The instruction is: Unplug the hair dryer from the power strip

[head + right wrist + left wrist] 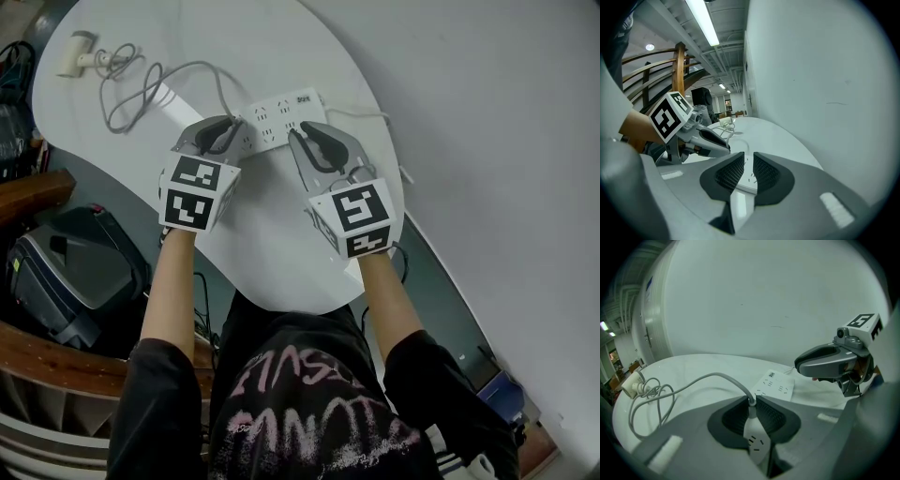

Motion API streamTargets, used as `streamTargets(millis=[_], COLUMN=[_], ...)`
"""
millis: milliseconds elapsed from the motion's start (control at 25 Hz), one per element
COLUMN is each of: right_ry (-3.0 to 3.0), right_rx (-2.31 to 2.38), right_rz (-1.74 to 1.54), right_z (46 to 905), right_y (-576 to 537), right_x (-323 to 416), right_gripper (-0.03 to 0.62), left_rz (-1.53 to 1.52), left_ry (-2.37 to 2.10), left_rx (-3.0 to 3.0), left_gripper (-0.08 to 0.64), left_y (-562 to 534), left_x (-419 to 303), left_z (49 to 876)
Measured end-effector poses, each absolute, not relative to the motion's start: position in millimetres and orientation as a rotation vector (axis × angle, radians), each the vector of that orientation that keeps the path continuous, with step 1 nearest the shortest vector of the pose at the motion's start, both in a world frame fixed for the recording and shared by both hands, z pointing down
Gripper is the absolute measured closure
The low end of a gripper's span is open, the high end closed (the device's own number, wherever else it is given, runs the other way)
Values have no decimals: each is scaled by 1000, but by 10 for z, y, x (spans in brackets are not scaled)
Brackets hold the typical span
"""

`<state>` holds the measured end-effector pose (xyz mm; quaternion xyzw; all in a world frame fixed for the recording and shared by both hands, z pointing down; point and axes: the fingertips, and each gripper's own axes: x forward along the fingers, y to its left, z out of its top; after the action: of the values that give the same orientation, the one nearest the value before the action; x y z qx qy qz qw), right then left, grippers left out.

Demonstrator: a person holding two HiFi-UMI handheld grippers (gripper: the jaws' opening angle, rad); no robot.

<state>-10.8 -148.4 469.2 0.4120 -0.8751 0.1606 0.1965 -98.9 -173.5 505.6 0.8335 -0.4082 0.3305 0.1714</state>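
The left gripper (pixel 753 400) is clamped on the white plug (pixel 756 437). The plug is out of the power strip (pixel 776 385) and apart from it, and its grey cable (pixel 703 379) exits at the jaw tips. The head view hides this plug; the left gripper view shows it. The right gripper (pixel 749 164) has its jaws a narrow gap apart, gripping nothing, at the strip's near edge. The hair dryer (pixel 73 52) lies at the far end of the table (pixel 281 253).

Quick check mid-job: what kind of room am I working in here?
Probably an office or lab-style workspace rather than a home: a white table against a bare wall, a fluorescent tube light overhead, and a curved wooden railing alongside.
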Motion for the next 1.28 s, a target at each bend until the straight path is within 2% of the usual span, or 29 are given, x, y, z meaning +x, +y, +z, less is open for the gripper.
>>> streamTargets(millis=[640, 1280], right_ry=[-2335, -2151], right_rx=[892, 649], right_rz=[363, 297], right_z=[4891, 5183], right_y=[-1525, -1515], right_x=[-334, -417], right_gripper=[464, 434], left_rz=[956, 969], left_ry=[-1133, -1102], left_rx=[2381, 2390], left_gripper=[508, 508], left_y=[-1743, -1730], left_x=[-973, -963], left_z=[5045, 5045])
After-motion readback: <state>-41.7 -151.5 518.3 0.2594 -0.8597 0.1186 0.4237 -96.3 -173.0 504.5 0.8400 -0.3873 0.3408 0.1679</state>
